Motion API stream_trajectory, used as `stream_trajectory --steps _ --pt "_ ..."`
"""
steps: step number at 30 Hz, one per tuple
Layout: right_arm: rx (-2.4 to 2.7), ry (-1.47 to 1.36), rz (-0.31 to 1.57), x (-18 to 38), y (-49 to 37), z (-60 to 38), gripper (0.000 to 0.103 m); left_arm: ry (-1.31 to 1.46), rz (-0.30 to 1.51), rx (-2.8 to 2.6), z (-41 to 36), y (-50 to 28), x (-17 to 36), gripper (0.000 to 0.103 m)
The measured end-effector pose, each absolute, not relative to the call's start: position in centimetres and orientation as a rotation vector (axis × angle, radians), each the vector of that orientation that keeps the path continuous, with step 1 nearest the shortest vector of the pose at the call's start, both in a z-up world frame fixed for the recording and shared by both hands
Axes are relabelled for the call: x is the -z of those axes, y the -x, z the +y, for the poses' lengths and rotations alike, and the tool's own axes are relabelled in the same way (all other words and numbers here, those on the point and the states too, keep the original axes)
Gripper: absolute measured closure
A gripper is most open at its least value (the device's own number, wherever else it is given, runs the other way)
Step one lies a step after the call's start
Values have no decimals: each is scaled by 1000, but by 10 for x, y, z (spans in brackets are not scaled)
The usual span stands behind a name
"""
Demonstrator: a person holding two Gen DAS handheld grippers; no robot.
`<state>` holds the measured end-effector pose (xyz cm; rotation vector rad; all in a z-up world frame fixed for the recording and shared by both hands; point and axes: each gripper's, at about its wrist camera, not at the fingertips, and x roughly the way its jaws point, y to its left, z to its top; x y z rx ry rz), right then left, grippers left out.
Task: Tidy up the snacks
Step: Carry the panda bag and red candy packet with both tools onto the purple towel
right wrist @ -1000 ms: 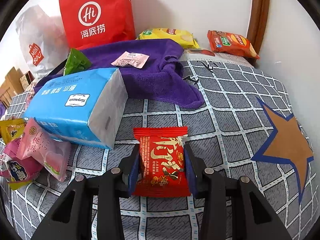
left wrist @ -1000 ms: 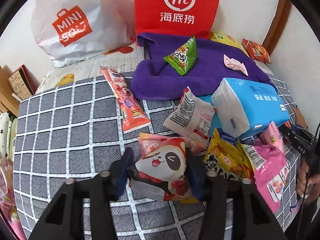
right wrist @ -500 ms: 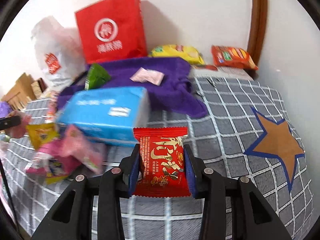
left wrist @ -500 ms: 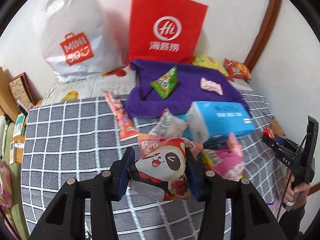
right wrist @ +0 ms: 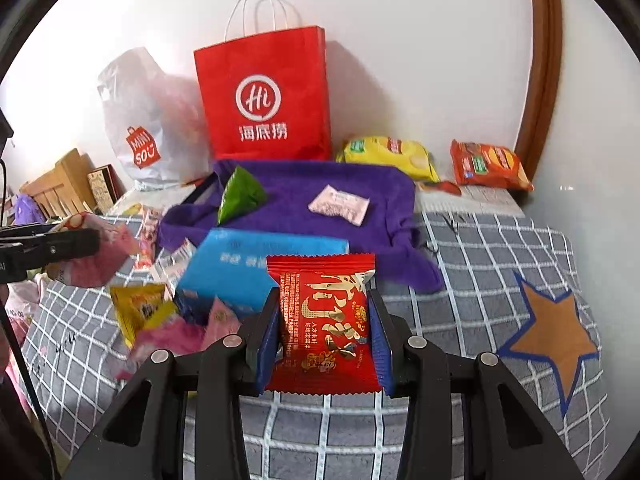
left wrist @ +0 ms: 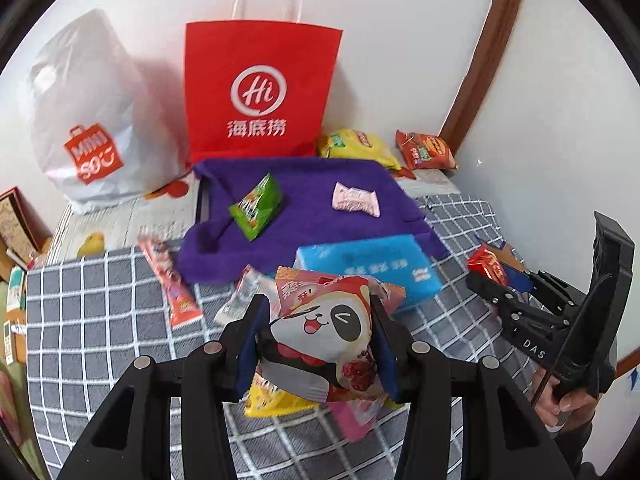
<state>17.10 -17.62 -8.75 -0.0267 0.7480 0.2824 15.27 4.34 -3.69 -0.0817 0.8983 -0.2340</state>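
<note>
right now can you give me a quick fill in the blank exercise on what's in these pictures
1. The left tool is shut on a snack packet printed with a ____ face.
2. The right tool grips a packet whose wrapper is ____.
3. The green packet and the pale pink packet both lie on the ____ towel.
4. The red paper bag stands upright against the ____.

Missing words: panda; red; purple; wall

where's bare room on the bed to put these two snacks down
Free: the checked blanket between the purple towel and the star patch, and its left side. Crowded: the snack pile by the blue tissue pack.
</note>
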Motion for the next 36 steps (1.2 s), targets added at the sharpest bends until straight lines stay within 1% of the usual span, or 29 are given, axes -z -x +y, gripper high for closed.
stream_trajectory --steps 8,13,18,24,36 --pt "-307 14 673 35 -212 -170 62 67 863 228 33 -190 1 57" --pt "-343 -17 683 22 -252 -164 62 92 843 229 38 -222 -8 57" --pt "-355 -29 726 30 -292 -156 62 118 897 201 42 -261 0 57" --pt "-360 2 740 42 -327 -147 62 85 898 176 49 -292 6 57" --pt "-387 94 863 109 -365 -134 63 115 1018 174 69 -330 77 57"
